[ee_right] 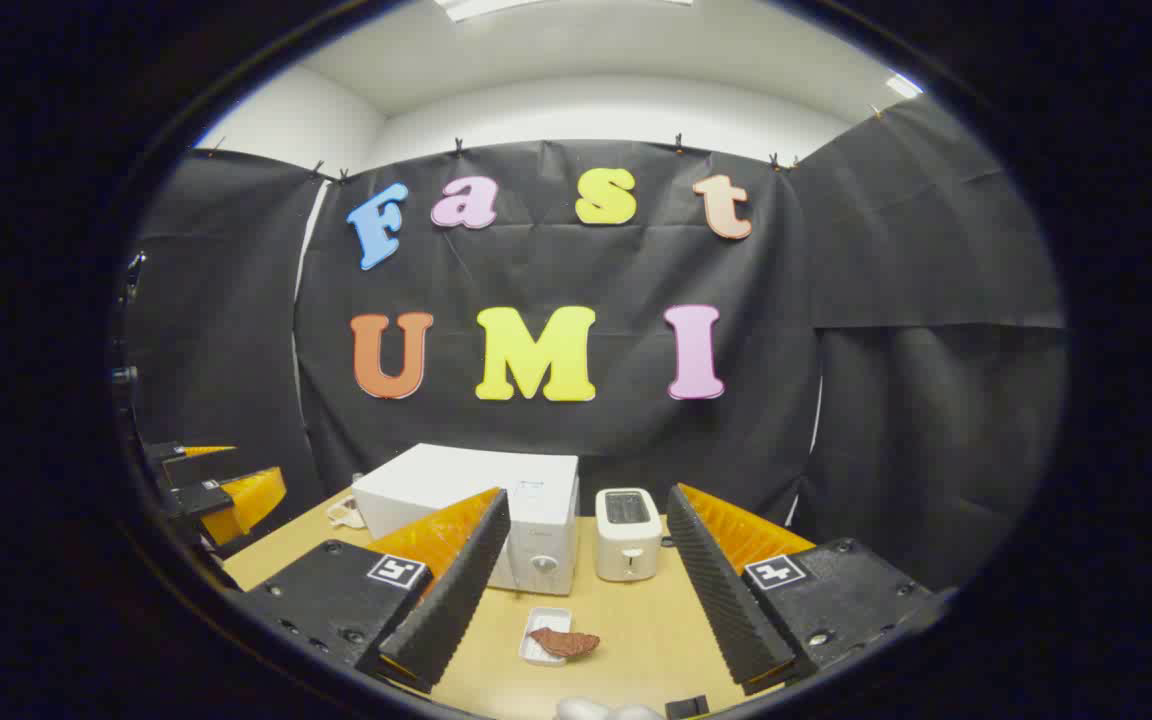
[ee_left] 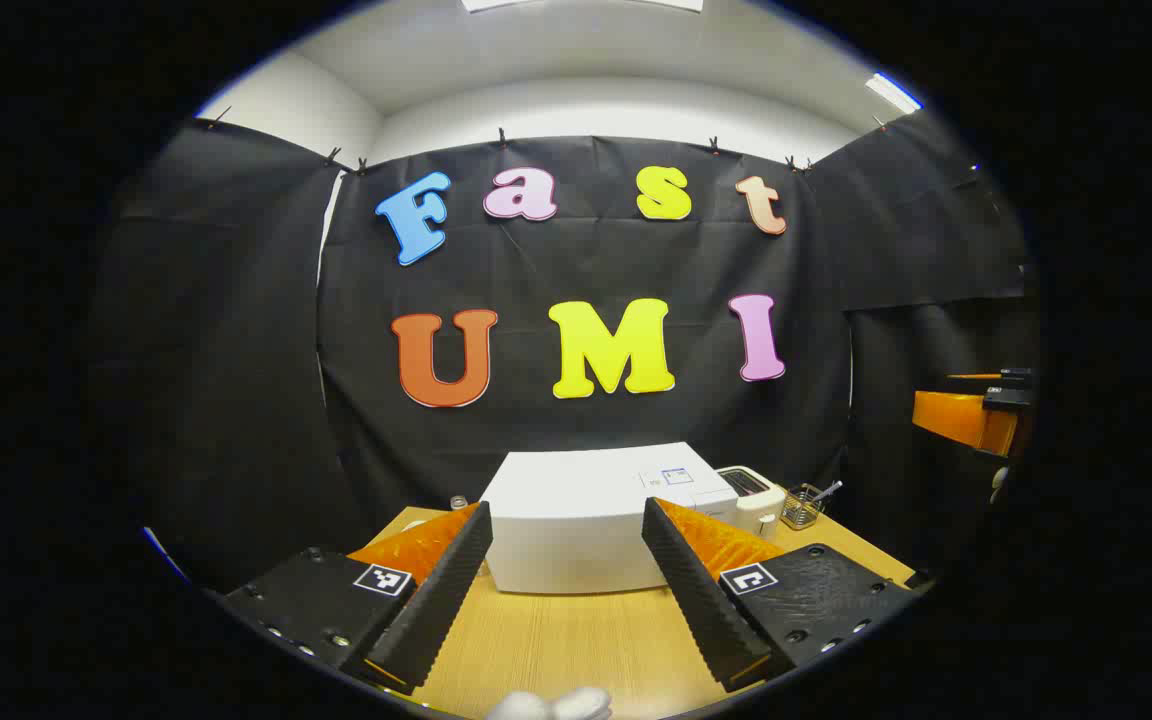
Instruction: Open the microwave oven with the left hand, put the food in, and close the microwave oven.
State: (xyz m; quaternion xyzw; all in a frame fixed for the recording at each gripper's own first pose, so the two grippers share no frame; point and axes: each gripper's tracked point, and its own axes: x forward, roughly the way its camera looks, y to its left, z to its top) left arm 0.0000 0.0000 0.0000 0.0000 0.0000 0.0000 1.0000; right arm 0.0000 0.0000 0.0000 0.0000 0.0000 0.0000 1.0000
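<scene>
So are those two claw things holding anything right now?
No, nothing. The left gripper and the right gripper are both open, above the table, short of the microwave.

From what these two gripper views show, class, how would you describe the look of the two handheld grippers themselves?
Each gripper, left gripper and right gripper, has two long wedge-shaped fingers with ridged, sawtooth inner faces. Each finger sits on a flat black textured base plate with small round screws along its edge. Every plate carries a small square black-and-white marker tag. No cables are visible.
</scene>
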